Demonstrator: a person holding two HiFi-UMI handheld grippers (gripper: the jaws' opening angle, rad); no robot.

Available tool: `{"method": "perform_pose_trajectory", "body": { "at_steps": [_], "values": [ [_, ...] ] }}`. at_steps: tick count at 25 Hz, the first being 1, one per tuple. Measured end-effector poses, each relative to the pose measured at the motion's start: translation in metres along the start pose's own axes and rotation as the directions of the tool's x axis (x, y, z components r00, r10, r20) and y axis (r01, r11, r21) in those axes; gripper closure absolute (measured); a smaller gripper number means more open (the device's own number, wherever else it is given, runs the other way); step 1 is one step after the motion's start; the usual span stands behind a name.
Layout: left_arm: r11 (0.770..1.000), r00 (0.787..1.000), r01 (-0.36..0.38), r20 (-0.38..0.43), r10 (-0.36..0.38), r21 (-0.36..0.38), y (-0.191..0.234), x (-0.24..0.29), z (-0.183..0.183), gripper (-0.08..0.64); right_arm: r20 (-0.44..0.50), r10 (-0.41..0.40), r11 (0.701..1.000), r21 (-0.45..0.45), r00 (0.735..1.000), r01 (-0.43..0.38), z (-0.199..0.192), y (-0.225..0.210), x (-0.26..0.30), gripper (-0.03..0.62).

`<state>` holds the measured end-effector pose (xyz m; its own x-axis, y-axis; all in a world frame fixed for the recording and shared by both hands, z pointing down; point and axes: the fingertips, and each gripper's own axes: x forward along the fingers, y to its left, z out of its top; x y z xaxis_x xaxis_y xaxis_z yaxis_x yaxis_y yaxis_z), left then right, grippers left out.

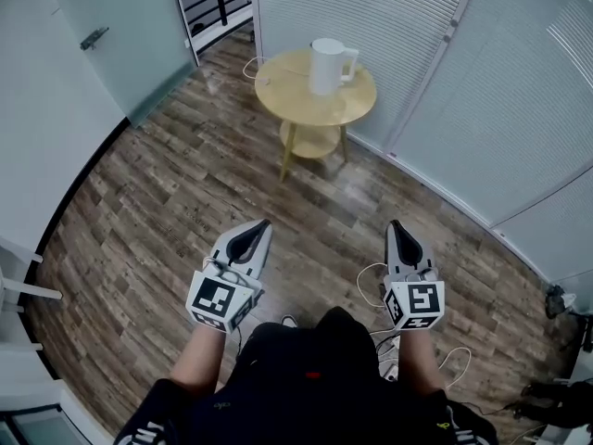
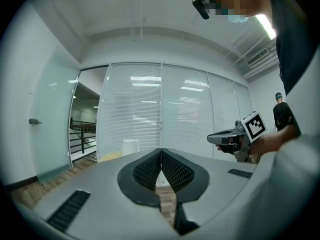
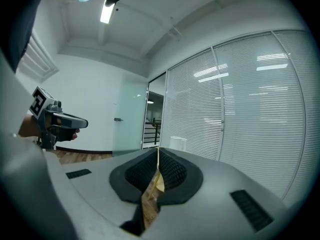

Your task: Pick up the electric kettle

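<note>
Electric kettle (image 1: 329, 66): white, upright, on round wooden worktop (image 1: 276, 91), upper centre of head view. Left tongs (image 1: 254, 235) and right tongs (image 1: 397, 230): lower centre, both closed tight, nothing held. Kettle well apart from both, straight ahead, roughly between them; neither clearly nearer. Long axis vertical. Handle seems to face frame right, though small at this range; if so, right tongs better placed. Reach not yet made.
</note>
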<state>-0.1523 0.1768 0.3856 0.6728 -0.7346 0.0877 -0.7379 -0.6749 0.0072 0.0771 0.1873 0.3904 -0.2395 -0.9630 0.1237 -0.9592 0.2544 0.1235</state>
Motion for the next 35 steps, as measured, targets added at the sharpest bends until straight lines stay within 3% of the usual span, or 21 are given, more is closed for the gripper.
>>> {"method": "perform_pose_trajectory", "body": {
  "at_steps": [7, 17, 26, 35],
  "values": [
    [0.999, 0.999, -0.036, -0.032, 0.035, -0.022, 0.038, 0.063, -0.002, 0.537, 0.014, 0.061, 0.998, 0.001, 0.998, -0.061, 0.005, -0.03, 0.073, 0.565],
    [0.993, 0.993, -0.118, -0.004, 0.118, -0.007, 0.071, 0.184, 0.024, 0.537, 0.062, 0.202, 0.979, -0.004, 0.977, -0.202, 0.017, -0.105, 0.187, 0.565],
    [0.988, 0.988, -0.153, -0.017, 0.154, 0.014, 0.072, 0.282, 0.03, 0.537, 0.079, 0.219, 0.975, 0.026, 0.972, -0.222, 0.004, -0.186, 0.251, 0.565],
    [0.991, 0.99, -0.131, -0.043, 0.132, 0.024, 0.083, 0.331, 0.022, 0.537, 0.073, 0.177, 0.982, 0.056, 0.982, -0.181, -0.013, -0.221, 0.285, 0.565]
  ]
}}
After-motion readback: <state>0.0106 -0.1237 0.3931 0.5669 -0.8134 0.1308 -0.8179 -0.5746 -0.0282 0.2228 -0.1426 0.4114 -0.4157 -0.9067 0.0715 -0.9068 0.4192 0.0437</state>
